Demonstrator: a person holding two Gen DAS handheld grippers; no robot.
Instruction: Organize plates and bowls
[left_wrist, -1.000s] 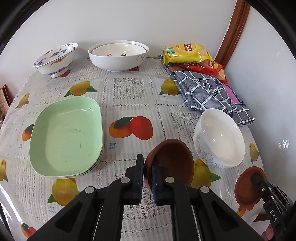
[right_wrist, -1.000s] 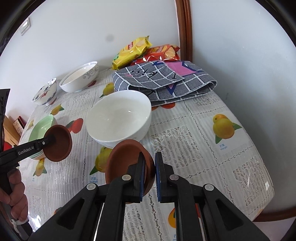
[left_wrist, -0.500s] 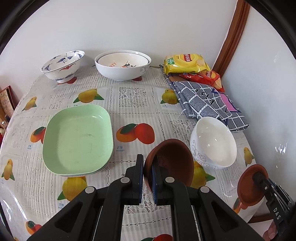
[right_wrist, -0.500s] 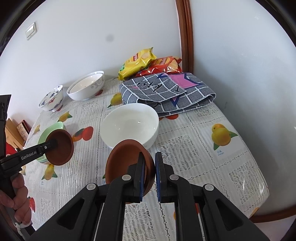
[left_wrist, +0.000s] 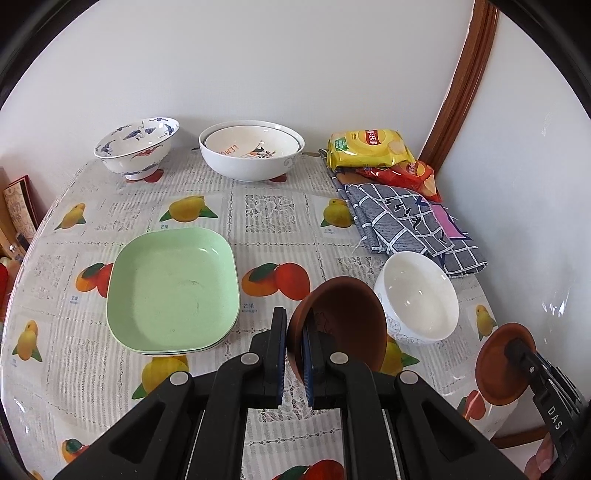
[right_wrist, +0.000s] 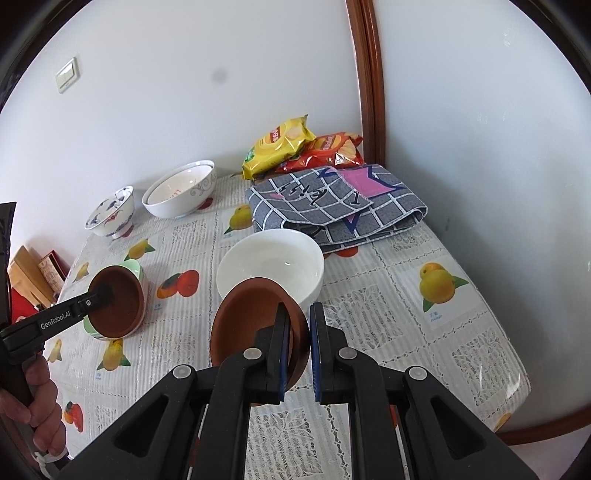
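My left gripper (left_wrist: 294, 325) is shut on the rim of a small brown bowl (left_wrist: 343, 317), held tilted above the table; the same bowl (right_wrist: 120, 301) shows at the left of the right wrist view. My right gripper (right_wrist: 297, 325) is shut on the rim of a second brown bowl (right_wrist: 247, 317), also seen at lower right in the left wrist view as a brown bowl (left_wrist: 498, 369). A plain white bowl (left_wrist: 417, 295) (right_wrist: 271, 262) sits on the table just beyond both. Stacked green plates (left_wrist: 171, 288) lie to the left.
Against the wall stand a blue-patterned footed bowl (left_wrist: 136, 146) and nested white bowls (left_wrist: 253, 149). Chip bags (left_wrist: 369, 147) and a folded checked cloth (left_wrist: 406, 221) fill the far right corner. The table's right edge (right_wrist: 513, 373) is close. A hand (right_wrist: 40, 406) grips the left tool.
Both grippers have risen with their brown bowls, so the table and the dishes on it look smaller and farther below. Nothing on the table has shifted.
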